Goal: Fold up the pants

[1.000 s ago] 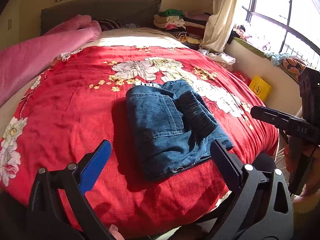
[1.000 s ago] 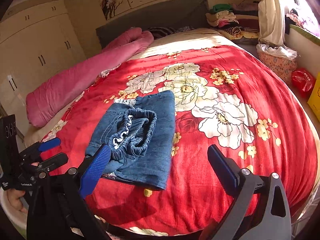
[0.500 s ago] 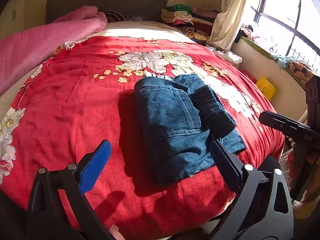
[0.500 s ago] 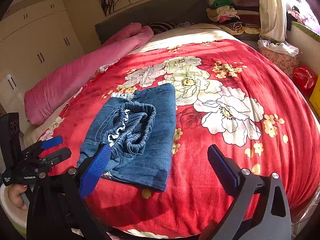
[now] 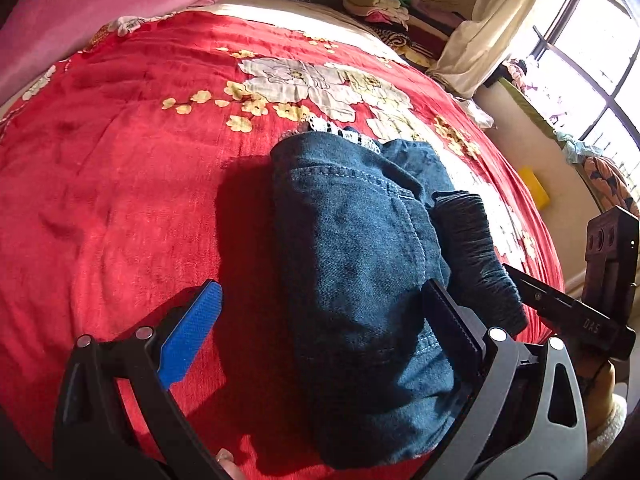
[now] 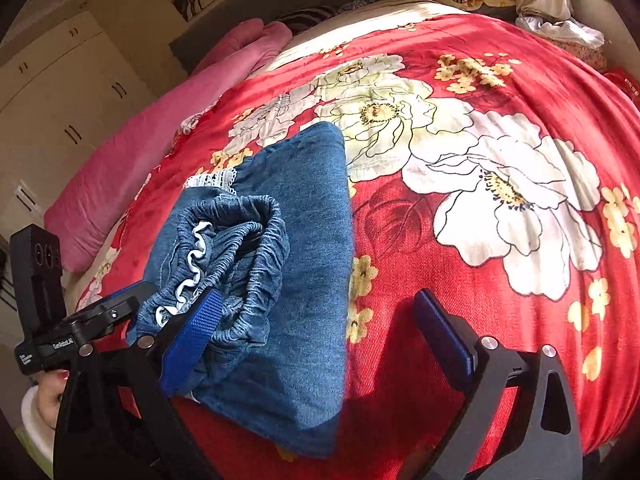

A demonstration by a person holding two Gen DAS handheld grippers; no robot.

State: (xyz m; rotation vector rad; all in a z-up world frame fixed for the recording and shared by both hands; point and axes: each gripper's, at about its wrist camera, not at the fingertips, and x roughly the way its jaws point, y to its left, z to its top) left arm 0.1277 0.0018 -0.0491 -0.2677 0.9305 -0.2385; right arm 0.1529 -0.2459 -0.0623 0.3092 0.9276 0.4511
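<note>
Folded blue denim pants [image 5: 360, 280] lie on bedspread [image 5: 120, 200].

left gripper [image 5: 320, 320]: black frame, two fingers, round silver screws at the joints
left gripper pads: one bright blue with a fine grid texture [image 5: 192, 336], the other dark
right gripper [image 6: 320, 320]: same black frame, silver screws, blue pads
markings: small white lettering on each gripper's side bar
sleeve [image 6: 30, 412]: fluffy white cuff

A bed [image 5: 100, 208] is covered by a red blanket [image 6: 500, 288] printed with white flowers. Folded denim pants [image 5: 360, 280] are laid near its front edge, and a pink quilt [image 6: 132, 160] is bunched along one side.
</note>
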